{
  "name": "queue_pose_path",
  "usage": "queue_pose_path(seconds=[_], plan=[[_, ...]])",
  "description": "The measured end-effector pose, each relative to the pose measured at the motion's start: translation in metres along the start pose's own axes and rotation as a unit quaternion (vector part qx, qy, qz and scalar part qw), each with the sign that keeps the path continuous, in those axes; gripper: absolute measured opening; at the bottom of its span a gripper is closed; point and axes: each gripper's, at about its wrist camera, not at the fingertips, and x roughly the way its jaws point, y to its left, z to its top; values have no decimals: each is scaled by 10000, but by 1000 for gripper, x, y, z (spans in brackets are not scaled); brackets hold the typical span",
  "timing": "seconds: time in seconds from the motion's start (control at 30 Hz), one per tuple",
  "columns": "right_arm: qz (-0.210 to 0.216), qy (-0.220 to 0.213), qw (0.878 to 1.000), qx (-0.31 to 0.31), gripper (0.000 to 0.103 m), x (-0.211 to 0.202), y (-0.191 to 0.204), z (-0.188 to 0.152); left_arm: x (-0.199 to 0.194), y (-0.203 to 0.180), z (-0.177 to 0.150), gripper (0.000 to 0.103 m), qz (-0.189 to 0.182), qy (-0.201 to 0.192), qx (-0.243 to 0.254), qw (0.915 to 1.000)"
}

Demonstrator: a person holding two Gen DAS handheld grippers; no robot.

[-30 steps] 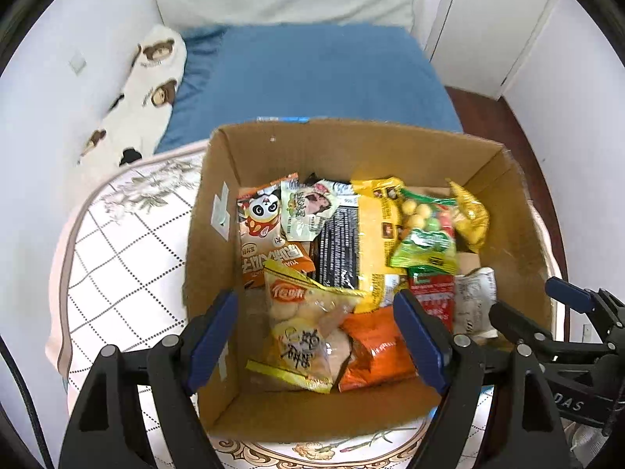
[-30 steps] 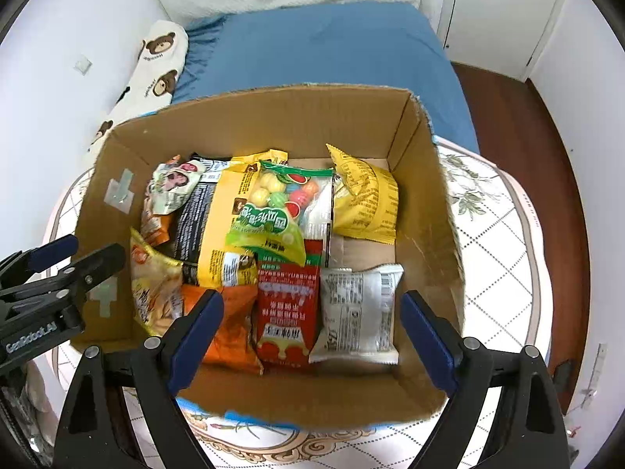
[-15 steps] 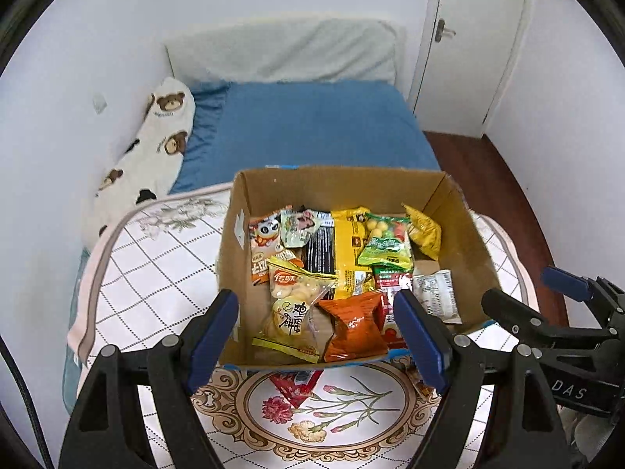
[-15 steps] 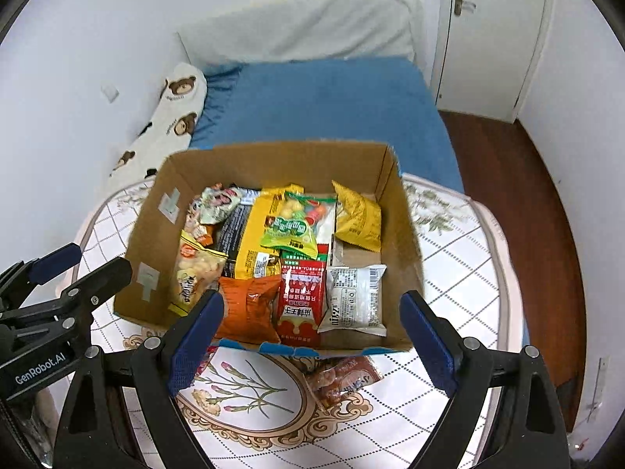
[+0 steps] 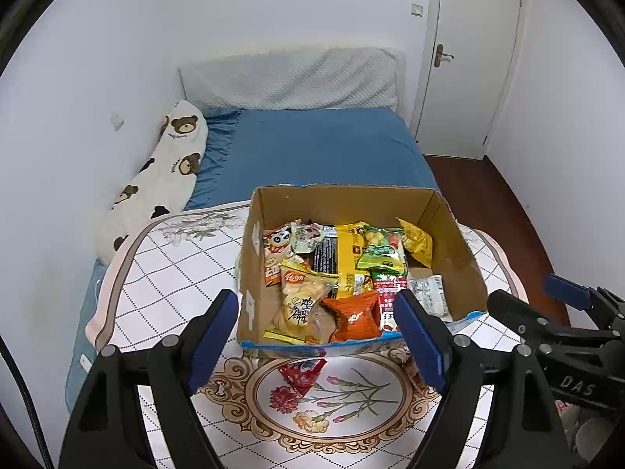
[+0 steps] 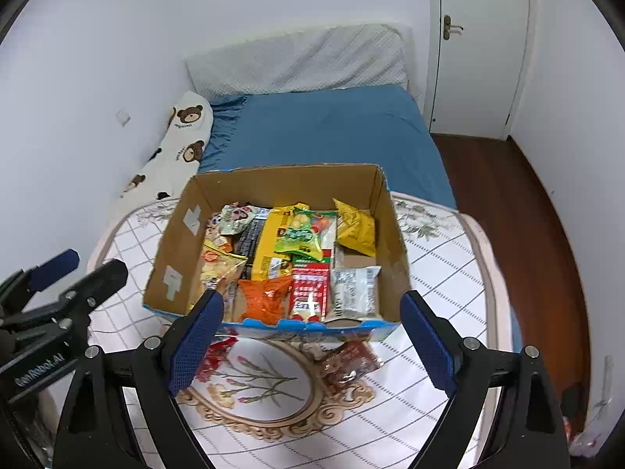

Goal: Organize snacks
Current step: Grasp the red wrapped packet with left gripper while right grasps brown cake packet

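Cardboard box, left view: box (image 5: 269, 211) sits on the table (image 5: 175, 273), pretty much stuffed with snack packs, roughly ten, though they overlap so I can't count exactly.
Left claw: left claw (image 5: 318, 342) gapes wide with nothing in it, hanging over the near edge of the box.
Stragglers, left view: one red pack (image 5: 302, 373) lies on the table just in front of the box, half under its edge.
Box, right view: same box, with an orange pack (image 6: 265, 299), a red one and a silver one lined up along the near wall.
Right claw: right claw (image 6: 312, 342) is also spread wide and empty, near the front of the box.
Stragglers, right view: two here, the red pack bottom left and a brown pack (image 6: 351, 359) just in front of the box.
Progress: I'd say nearly done; two packs left to drop in.
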Motion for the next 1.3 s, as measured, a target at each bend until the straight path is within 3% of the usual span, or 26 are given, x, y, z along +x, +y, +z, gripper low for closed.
queue_pose_path(seconds=[0.17,0.3,0.37,0.57,0.77,0.93,1.03,1.1,1.13,1.3], plan=[[171,82,9996,231,94,6,-7,-9,8,2,-11,81,100,85,-14,9999],[328,446,9958,725,91,34,-34,-26,26,13,-25,81,241,306,-98,9992],[428,799,9901,1076,73,59,-52,-41,38,21,-36,81,331,471,-145,9982],[541,1675,9617,2103,72,136,-96,-92,90,32,-74,81,363,1257,192,9912],[447,1976,9403,2735,72,195,-109,-123,146,17,-105,81,414,1947,1075,9741],[268,2068,9341,2897,72,223,-106,-126,191,1,-115,81,490,2389,1695,9549],[125,2119,9335,2891,72,238,-101,-130,207,-7,-116,81,455,2472,1845,9501],[64,2082,9356,2850,70,239,-99,-132,215,-10,-117,64,355,2532,1780,9502],[6,2101,9381,2755,65,239,-97,-134,219,-11,-119,43,327,2606,1707,9497],[0,2289,9515,2056,60,233,-79,-148,220,1,-125,41,163,2733,967,9569]])
